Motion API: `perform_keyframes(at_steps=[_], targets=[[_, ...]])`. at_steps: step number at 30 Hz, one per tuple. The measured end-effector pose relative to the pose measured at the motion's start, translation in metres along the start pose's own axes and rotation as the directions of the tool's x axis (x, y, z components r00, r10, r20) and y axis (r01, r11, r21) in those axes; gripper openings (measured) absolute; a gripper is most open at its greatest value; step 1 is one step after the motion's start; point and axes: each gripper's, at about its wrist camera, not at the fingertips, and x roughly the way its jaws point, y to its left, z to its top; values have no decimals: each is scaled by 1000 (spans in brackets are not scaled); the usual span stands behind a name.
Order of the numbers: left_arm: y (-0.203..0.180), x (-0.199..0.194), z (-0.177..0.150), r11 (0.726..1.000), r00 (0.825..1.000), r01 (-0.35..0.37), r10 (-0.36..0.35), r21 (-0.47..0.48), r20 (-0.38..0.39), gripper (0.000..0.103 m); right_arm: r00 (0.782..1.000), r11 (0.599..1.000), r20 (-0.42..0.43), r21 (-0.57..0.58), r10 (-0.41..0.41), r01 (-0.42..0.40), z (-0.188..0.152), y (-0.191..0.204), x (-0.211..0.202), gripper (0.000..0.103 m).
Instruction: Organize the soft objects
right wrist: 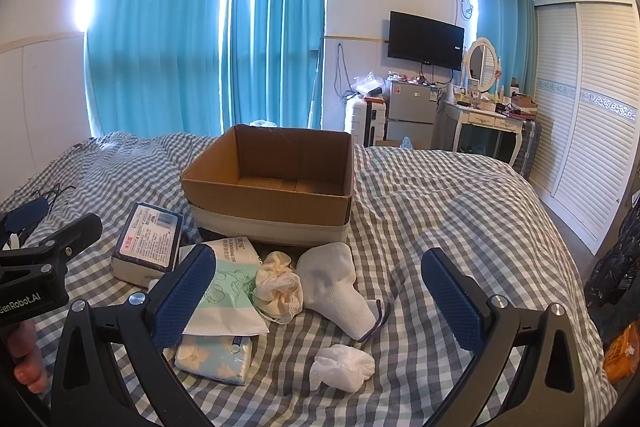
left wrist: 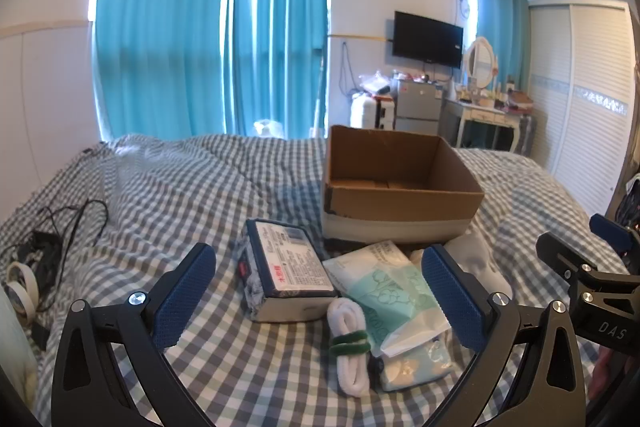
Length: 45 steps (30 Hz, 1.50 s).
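Both tools are empty. The left gripper (left wrist: 318,301) hangs with its jaws spread wide over the checked bed cover (left wrist: 208,187), nothing between the pads; the right gripper (right wrist: 318,301) is equally wide apart and also holds nothing.

Just beyond the left tool lies a rolled white sock with a green band (left wrist: 349,345), beside a mint-green wipes packet (left wrist: 394,297) that rests partly on a pale blue tissue pack (right wrist: 214,357). Left of those sits a dark-edged tissue pack (left wrist: 286,269).

Ahead of the right tool, near the bed's middle, are a crumpled white sock (right wrist: 346,371), a larger white sock (right wrist: 340,285) lying on its side, and a cream drawstring pouch (right wrist: 278,287) touching the wipes packet.

Behind this whole cluster, toward the far side of the bed, stands the open cardboard box (right wrist: 272,201). Its inside looks bare as far as both views reach.

In my judgement the sorting has not really begun: every soft item lies loose on the cover, just in front of the box, and none is inside it. All the picking and placing remains to be done.
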Motion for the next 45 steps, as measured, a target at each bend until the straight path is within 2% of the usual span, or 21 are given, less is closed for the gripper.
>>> perform_keyframes(at_steps=[45], targets=[[4, 1, -1, 1000, 1000, -2, 2, -9, -2, 103, 1000, 1000, 1, -2, -1, 1, 0, 2, -1, 103]])
